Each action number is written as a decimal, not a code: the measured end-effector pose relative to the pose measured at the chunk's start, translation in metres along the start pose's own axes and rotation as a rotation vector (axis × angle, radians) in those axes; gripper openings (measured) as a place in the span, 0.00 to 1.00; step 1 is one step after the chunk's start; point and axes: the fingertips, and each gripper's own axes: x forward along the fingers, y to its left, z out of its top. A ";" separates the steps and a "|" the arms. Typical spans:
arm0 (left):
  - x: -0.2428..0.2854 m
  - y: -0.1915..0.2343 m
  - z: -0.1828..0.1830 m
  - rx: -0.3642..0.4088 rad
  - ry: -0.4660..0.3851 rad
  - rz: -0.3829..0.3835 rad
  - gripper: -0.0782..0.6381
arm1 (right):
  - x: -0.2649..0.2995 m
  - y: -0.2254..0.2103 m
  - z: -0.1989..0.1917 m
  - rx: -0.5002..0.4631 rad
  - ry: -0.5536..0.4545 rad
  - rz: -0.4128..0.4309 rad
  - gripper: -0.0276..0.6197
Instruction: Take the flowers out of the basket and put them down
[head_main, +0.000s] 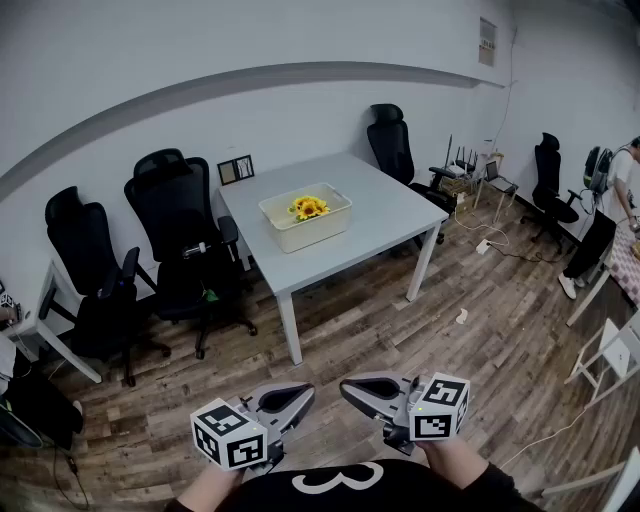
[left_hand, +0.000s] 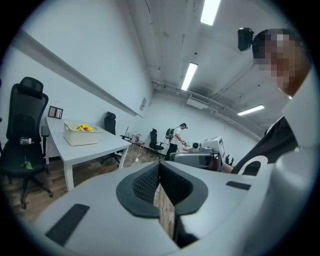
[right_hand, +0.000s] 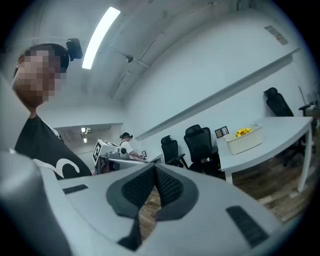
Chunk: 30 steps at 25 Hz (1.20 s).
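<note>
Closest in, the person holds both tools low in front of their dark shirt, tips turned toward each other. The left gripper (head_main: 306, 391), grey with a black-and-white marker cube, has its jaws pressed together with nothing between them. The right gripper (head_main: 346, 385) is the same, its black ribbed pads (right_hand: 169, 184) meeting at the tip and holding nothing. Under and beyond them runs a brown wooden plank floor (head_main: 450, 340).

Well apart from both grippers, across that floor, stands a pale grey square table (head_main: 390, 215). On it sits a cream rectangular plastic basket (head_main: 318, 236), and the yellow flowers (head_main: 309, 207) lie inside it. A small dark-framed picture (head_main: 236, 170) stands at the table's far corner by the wall. Black mesh office chairs (head_main: 178, 225) line the wall left of the table. Far right, another person (head_main: 603, 222) bends over a desk.
</note>
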 end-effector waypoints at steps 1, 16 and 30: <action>0.001 0.000 0.000 0.000 0.000 -0.001 0.13 | 0.000 -0.001 0.000 0.000 0.001 0.001 0.05; 0.044 -0.002 0.004 -0.002 0.021 -0.016 0.13 | -0.020 -0.034 0.012 0.019 -0.019 -0.012 0.05; 0.136 -0.007 0.002 -0.034 0.024 -0.034 0.13 | -0.083 -0.104 0.016 0.065 -0.011 -0.055 0.05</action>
